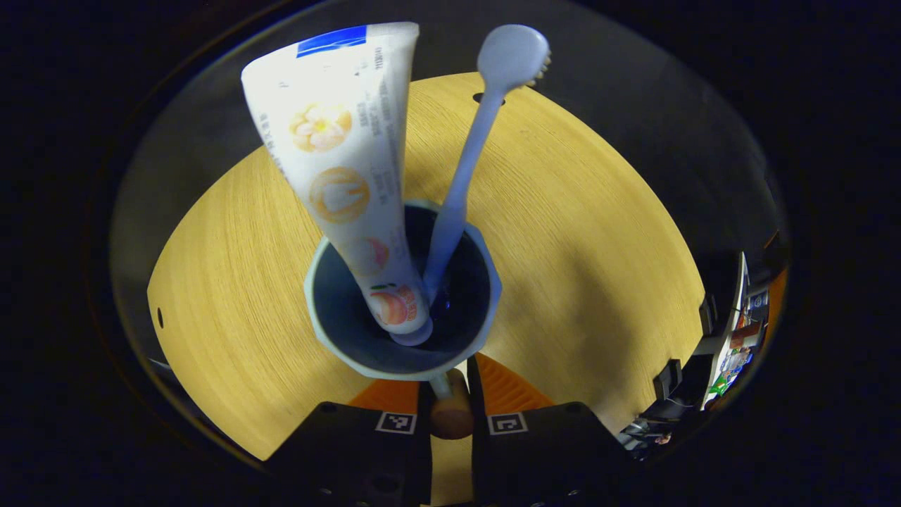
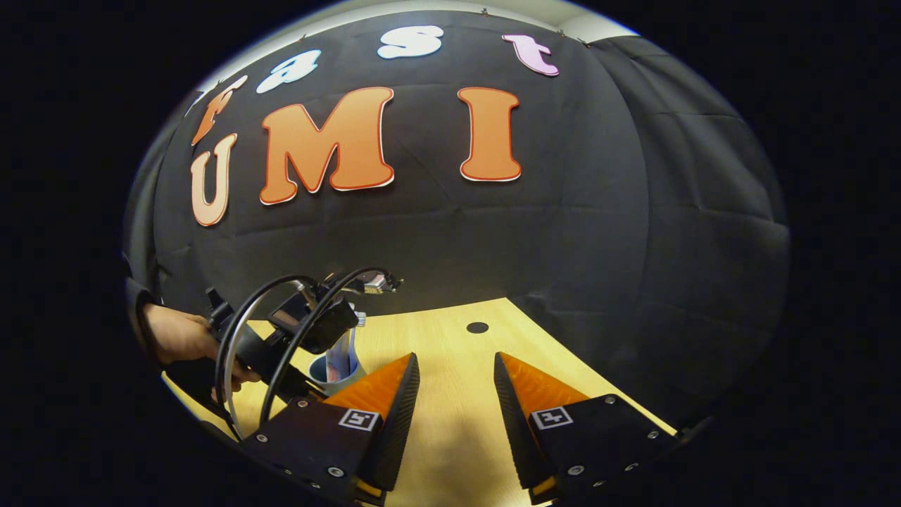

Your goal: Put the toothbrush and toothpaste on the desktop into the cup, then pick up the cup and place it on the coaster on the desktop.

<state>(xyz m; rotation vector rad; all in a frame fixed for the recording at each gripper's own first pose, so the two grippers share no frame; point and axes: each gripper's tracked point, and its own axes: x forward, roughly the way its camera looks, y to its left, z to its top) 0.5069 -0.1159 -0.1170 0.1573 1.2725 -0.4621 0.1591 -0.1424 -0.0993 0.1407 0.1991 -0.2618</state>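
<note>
The left gripper [image 1: 450, 394] is clamped on the cup's handle [image 1: 450, 412], and the cup [image 1: 402, 296] is seen from above over the wooden desk [image 1: 598, 282]. Inside, the toothpaste [image 1: 345, 176] leans toward 11 o'clock and the toothbrush [image 1: 468, 162] toward 1. The right gripper [image 2: 454, 394] is held apart with nothing between its fingers, the cup seen at its 10 o'clock.

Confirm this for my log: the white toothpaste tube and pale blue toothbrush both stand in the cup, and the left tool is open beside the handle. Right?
Not quite. In the left gripper view, the left tool is shut on the cup's wooden handle. The white toothpaste tube and pale blue toothbrush do stand in the cup.
</note>
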